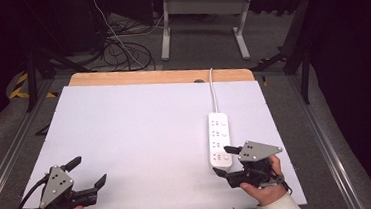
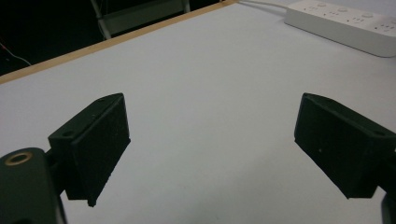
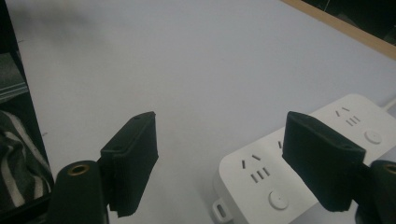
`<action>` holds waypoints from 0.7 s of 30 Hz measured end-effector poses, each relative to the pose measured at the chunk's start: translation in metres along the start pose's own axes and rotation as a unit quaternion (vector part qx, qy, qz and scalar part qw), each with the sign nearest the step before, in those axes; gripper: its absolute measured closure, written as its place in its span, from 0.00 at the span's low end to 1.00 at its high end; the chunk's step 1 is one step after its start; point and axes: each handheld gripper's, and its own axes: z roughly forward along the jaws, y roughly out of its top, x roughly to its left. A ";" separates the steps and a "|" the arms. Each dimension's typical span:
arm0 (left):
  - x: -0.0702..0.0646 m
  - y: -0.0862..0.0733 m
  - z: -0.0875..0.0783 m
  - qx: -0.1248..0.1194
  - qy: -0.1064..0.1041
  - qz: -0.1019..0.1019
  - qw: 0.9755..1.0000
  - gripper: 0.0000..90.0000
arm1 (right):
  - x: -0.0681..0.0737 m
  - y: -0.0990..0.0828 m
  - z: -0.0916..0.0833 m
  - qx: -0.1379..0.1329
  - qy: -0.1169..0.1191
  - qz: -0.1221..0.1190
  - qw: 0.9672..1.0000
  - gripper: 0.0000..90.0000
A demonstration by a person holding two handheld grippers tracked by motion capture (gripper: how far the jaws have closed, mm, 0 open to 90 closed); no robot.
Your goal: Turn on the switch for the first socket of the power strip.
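Note:
A white power strip (image 1: 219,138) lies on the right half of the white table, its cord (image 1: 213,90) running to the far edge. My right gripper (image 1: 222,160) is at the strip's near end, pointing left, jaws open with nothing between them. In the right gripper view, the strip's near end (image 3: 261,177) shows sockets and round buttons just past my right gripper (image 3: 233,163). My left gripper (image 1: 89,170) rests near the front left corner, open and empty. The left gripper view has my left gripper (image 2: 212,144) over bare table, with the power strip (image 2: 345,25) far off at the top right.
The white table top (image 1: 140,128) has a wooden strip (image 1: 156,76) along its far edge. Beyond it stand a desk frame (image 1: 202,18) and loose cables (image 1: 119,49) on the floor. Metal rails (image 1: 7,153) run along both sides of the table.

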 end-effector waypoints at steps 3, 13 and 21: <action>0.000 0.000 0.000 0.000 -0.001 0.002 1.000 0.12 | -0.003 0.004 0.000 -0.002 0.001 0.003 1.000 0.31; 0.000 0.000 0.000 0.001 0.000 0.003 1.000 0.12 | -0.014 0.018 0.000 0.001 -0.001 0.009 1.000 0.32; 0.000 0.000 0.000 0.003 0.001 0.005 1.000 0.12 | -0.025 0.027 -0.001 0.002 -0.003 0.013 1.000 0.32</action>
